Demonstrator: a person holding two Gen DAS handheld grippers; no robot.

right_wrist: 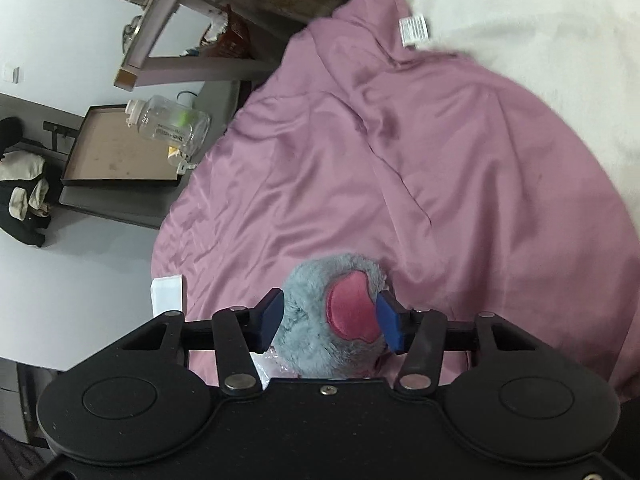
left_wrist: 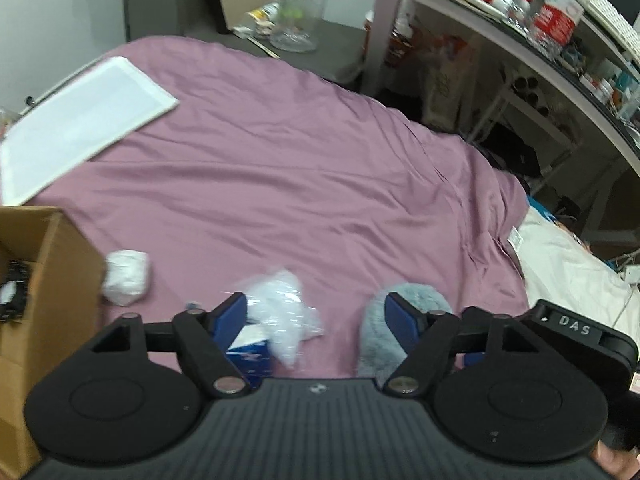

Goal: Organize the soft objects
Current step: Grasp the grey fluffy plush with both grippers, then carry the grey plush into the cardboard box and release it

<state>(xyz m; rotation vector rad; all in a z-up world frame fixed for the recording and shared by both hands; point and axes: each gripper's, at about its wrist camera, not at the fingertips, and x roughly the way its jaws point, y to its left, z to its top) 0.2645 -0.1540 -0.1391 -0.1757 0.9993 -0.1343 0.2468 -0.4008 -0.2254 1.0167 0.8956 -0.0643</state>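
So the right gripper point(right_wrist: 329, 316) is sitting with its blue pads on either side of a fluffy grey plush point(right_wrist: 316, 332) that has a pink patch on it, and the pads look like they're pressing right against the fur, so I'd call it clenched on the plush, which is lying at the near edge of the purple bedsheet point(right_wrist: 440, 168). In the left wrist view the same plush point(left_wrist: 404, 304) is poking up just behind the right-hand finger, while the left gripper point(left_wrist: 316, 316) is hanging spread wide apart with nothing between its pads. A crinkly clear plastic bag point(left_wrist: 282, 308) is lying right by the left gripper's left-hand finger, partly over a blue and white box point(left_wrist: 250, 350), and both are crowding the space in front of it. A bit further left a balled-up white wad point(left_wrist: 126, 276) is resting on the sheet just beside a cardboard box point(left_wrist: 52, 264) that is standing at the near left, with something dark inside that I can't make out. Far left on the bed a flat white pad point(left_wrist: 84, 120) is lying well apart from everything. Beyond the bed a big clear plastic jar point(left_wrist: 300, 12) is sitting on a dark surface, and a cluttered desk point(left_wrist: 540, 32) is running along the far right
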